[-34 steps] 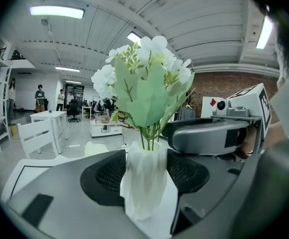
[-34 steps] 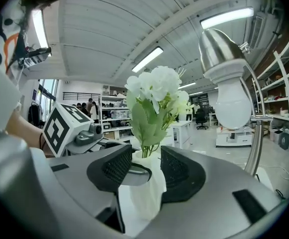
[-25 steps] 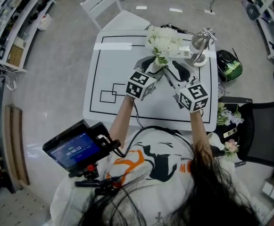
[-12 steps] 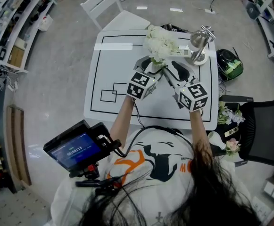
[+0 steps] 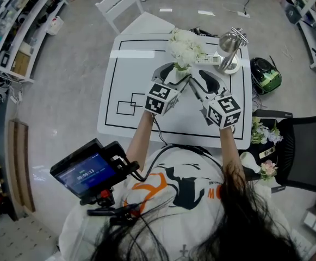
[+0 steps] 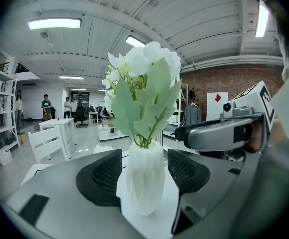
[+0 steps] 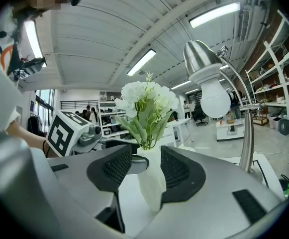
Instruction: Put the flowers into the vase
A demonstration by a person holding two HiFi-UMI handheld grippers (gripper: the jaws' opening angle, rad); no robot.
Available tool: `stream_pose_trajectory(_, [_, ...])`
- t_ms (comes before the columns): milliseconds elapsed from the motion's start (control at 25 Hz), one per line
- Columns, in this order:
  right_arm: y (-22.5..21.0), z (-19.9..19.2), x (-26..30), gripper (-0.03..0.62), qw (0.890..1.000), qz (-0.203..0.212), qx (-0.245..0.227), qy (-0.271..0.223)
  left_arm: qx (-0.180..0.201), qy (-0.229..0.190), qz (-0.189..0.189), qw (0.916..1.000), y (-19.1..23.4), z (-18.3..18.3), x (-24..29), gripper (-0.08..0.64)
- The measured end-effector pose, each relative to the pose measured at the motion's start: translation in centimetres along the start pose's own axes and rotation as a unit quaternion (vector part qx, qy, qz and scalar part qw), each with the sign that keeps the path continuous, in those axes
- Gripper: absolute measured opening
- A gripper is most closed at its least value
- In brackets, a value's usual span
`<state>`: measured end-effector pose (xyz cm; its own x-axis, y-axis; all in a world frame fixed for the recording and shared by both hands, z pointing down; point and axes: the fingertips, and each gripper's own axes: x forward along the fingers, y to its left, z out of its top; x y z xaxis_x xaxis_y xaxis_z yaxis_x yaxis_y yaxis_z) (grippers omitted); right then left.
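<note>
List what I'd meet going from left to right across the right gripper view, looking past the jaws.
marker cube → white vase of flowers → desk lamp → shelves

I see white flowers [image 6: 144, 63] with pale green leaves, a white faceted vase [image 6: 145, 183], a white desk [image 5: 130, 78] marked with black lines, a silver lamp [image 7: 201, 59], and black-and-white square markers on the grey left gripper [image 6: 144, 169] and right gripper [image 7: 146, 166].
</note>
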<state>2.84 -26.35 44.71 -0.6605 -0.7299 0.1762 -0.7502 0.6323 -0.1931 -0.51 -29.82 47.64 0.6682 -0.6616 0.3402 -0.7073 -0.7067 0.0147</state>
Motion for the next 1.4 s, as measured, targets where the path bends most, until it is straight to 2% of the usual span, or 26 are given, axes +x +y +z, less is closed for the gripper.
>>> stream_pose_trajectory(160, [0.2,0.2,-0.6,0.176,1.000,-0.009,-0.005,-0.006,-0.004,0.002,0.005,1.0000,-0.4,-0.5,-1.3,0.279])
stream_pose_trajectory(360, [1.4,0.5,-2.0,0.172,1.000,-0.003,0.011,-0.023,-0.017,-0.003,0.028,0.9994,-1.1,-1.1,-3.9,0.278])
stream_pose_trajectory(600, [3.6,0.1,-3.9,0.122,1.000,-0.001,0.006,-0.027,-0.025,-0.024,0.047,0.9983,-2.9,-1.5,-7.0,0.273])
stream_pose_trajectory(800, [4.6,-1.2,-4.7,0.098,1.000,0.000,0.010,-0.019,-0.033,-0.033,0.050,0.9977,-4.4,-2.4,-8.4,0.196])
stream_pose_trajectory(1000, [7.8,-2.7,-7.7,0.087,1.000,0.006,0.007,-0.011,-0.050,-0.044,0.060,0.9960,-7.4,-3.6,-11.6,0.122])
stream_pose_trajectory(1240, [10.4,-4.0,-10.7,0.080,1.000,0.006,0.010,-0.008,-0.054,-0.041,0.058,0.9959,-10.7,-5.1,-14.7,0.061])
stream_pose_trajectory(1400, [11.9,-4.5,-11.9,0.074,1.000,0.002,0.014,-0.006,-0.057,-0.040,0.059,0.9958,-12.0,-5.6,-16.7,0.046])
